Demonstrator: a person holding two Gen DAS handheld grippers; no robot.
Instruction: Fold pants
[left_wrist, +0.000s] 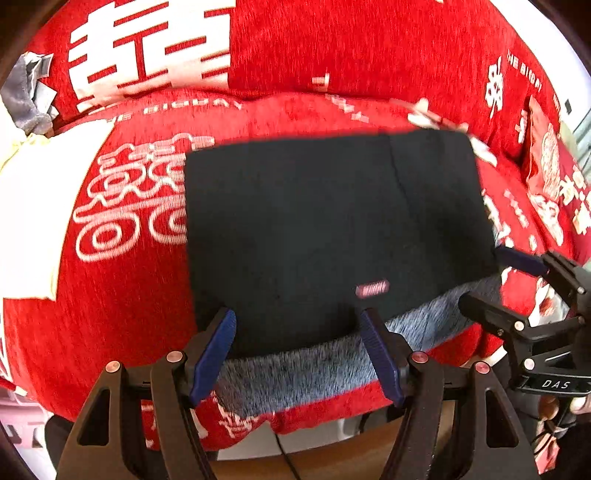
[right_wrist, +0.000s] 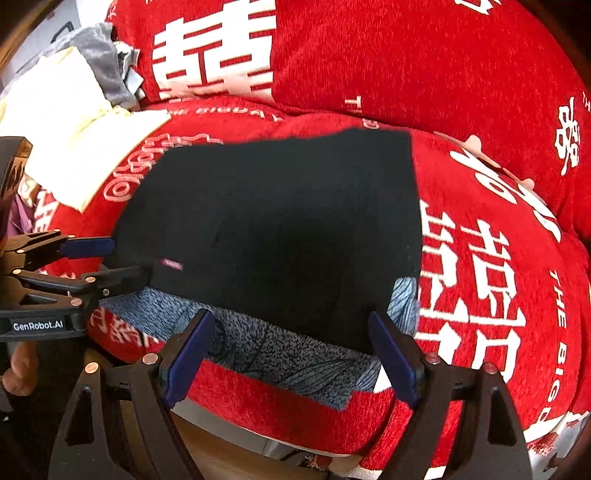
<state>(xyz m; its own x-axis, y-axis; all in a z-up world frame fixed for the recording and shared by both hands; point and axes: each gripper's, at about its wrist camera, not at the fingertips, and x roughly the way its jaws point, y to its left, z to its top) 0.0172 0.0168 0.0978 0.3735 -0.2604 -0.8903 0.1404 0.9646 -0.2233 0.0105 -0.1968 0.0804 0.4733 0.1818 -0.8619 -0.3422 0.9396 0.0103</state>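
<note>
Both tools tilt steeply downward, side by side. The left gripper (left_wrist: 297, 350) has its blue-padded jaws parted with nothing clamped between them. The right gripper (right_wrist: 291, 354) stands wider apart, likewise gripping nothing.

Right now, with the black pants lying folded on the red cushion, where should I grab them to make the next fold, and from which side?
Grip the near edge of the black pants, where the dark layer ends above the exposed grey lining. Coming from the near side, probably one corner per gripper: the left gripper and right gripper both stand open there, and that edge lies flat and reachable.
</note>
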